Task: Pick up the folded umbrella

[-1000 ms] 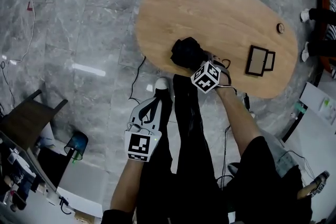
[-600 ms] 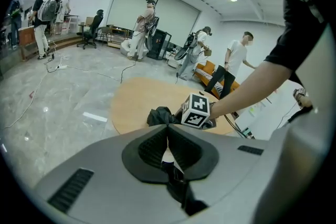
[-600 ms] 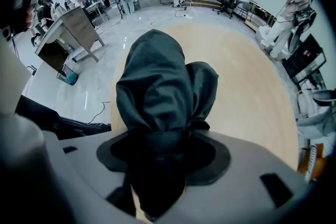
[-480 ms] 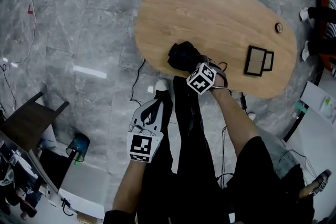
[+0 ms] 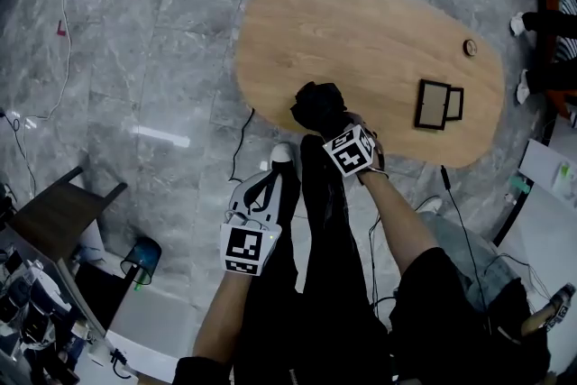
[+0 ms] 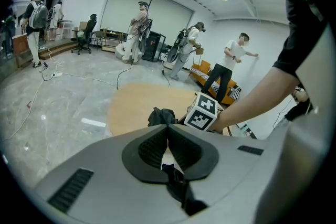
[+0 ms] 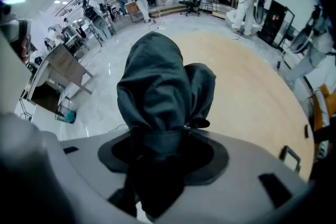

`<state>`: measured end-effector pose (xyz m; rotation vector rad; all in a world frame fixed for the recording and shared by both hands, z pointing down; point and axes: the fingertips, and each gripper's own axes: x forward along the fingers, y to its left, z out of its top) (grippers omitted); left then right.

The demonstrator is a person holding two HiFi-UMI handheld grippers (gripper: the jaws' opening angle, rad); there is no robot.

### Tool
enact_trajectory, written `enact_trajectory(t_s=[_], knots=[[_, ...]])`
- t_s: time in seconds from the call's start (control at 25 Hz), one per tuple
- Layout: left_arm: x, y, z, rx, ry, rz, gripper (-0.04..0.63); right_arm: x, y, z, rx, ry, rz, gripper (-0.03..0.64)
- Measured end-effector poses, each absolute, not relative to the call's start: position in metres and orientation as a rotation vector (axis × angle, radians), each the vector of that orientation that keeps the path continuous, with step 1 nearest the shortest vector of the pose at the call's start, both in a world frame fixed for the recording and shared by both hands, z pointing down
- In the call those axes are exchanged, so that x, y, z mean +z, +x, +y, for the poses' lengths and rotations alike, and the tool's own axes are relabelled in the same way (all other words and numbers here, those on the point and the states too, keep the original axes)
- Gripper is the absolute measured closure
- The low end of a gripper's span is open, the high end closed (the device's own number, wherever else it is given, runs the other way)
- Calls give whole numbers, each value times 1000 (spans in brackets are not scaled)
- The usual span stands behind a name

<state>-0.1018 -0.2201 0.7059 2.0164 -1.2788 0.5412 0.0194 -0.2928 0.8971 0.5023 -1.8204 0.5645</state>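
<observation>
Wood stretches wide beyond the folded umbrella (image 5: 317,106), which is at the oval worktop's (image 5: 361,22) near edge. The right gripper view shows the closing right tongs (image 7: 160,149) pinching its dark fabric. The left tongs (image 5: 261,189) hang over the floor (image 5: 135,59); their own view shows them pressed together.

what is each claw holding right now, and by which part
The right claw, jaws closing, grips the folded umbrella by its near end; the bundled fabric sticks out ahead. The left claw is shut and empty.
</observation>
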Motion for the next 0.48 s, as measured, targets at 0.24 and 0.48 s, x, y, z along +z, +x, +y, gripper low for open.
enact_trajectory(t_s=[0.24, 0.48], knots=[[685, -96, -230, 535, 2062, -1283, 580, 850, 29, -283, 722, 728, -1904, 383], [657, -83, -242, 555, 2137, -1272, 580, 800, 41, -261, 763, 827, -1963, 383]])
